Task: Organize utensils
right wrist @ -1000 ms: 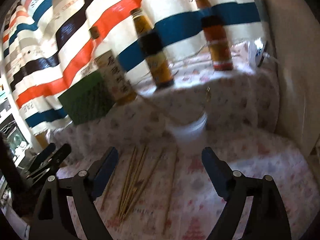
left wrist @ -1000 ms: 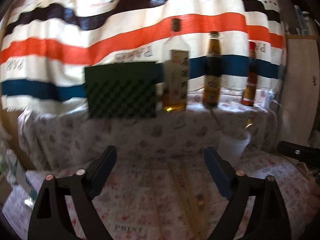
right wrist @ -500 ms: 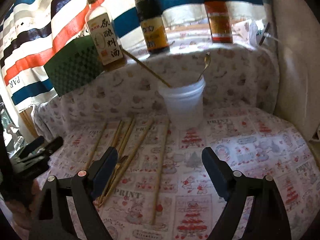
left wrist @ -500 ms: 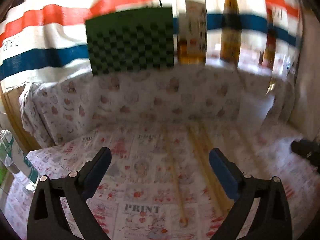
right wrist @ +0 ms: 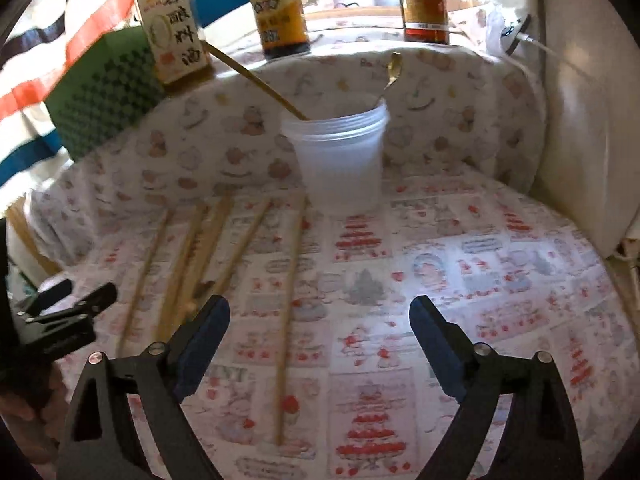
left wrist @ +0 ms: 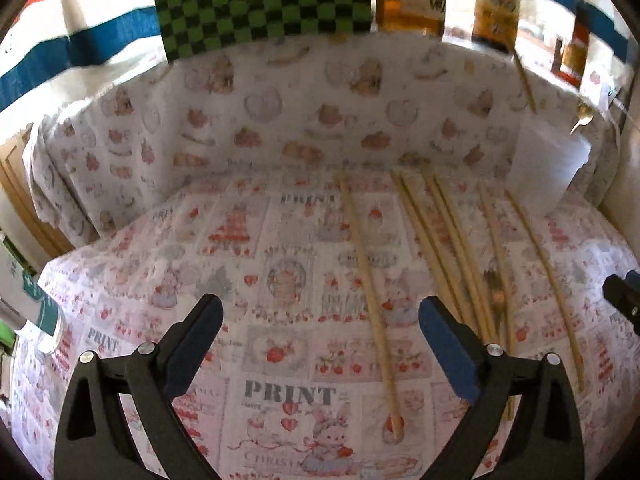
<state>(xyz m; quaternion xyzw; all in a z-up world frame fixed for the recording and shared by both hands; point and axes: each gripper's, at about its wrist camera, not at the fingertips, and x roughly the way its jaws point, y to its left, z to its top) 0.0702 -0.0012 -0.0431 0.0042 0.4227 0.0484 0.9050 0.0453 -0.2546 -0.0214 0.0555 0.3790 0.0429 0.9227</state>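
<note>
Several wooden chopsticks [left wrist: 448, 240] lie side by side on the printed tablecloth, also in the right wrist view [right wrist: 200, 252]. One chopstick [left wrist: 368, 300] lies apart, between the fingers of my left gripper [left wrist: 320, 320], which is open and empty above the cloth. Another single chopstick [right wrist: 290, 300] lies between the fingers of my right gripper [right wrist: 320, 320], also open and empty. A translucent plastic cup [right wrist: 340, 160] stands behind, holding a chopstick [right wrist: 256, 80] and a golden spoon [right wrist: 394, 66]. The cup shows at far right in the left wrist view [left wrist: 548, 164].
Three sauce bottles [right wrist: 276, 8] and a green checkered box [left wrist: 260, 0] stand on a raised ledge behind. A striped cloth [left wrist: 60, 40] hangs at the back. A wall [right wrist: 588, 100] bounds the right side. A bottle [left wrist: 28, 300] lies at the left edge.
Both grippers have tilted down and moved closer to the table, so the chopsticks and the cup now fill the views. Both stay open.
</note>
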